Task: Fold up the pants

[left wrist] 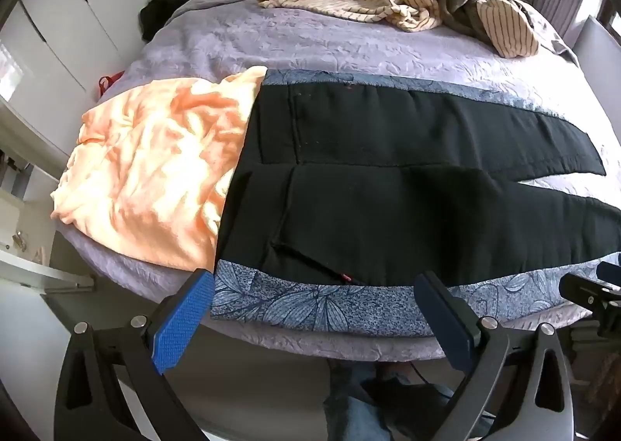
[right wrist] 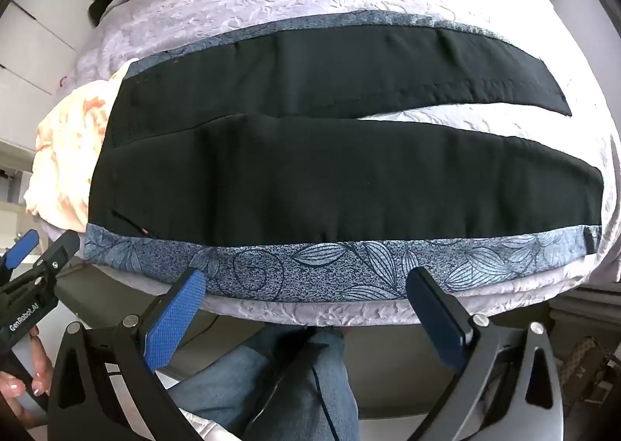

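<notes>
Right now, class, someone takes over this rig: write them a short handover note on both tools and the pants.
Left tool: open, holding nothing, at the near bed edge by the waist end.
Right tool: open, holding nothing, at the near edge by the nearer leg.
Black fabric pants: spread flat on the blue leaf-print cloth, waist to the left, legs apart.
Done: laid out.
Left: every fold.

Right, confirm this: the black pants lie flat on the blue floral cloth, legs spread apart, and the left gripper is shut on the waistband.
One thing is wrong: the left gripper is open, short of the bed edge, holding nothing, as the left wrist view shows. The black pants do lie flat on the blue floral cloth, legs apart.
</notes>
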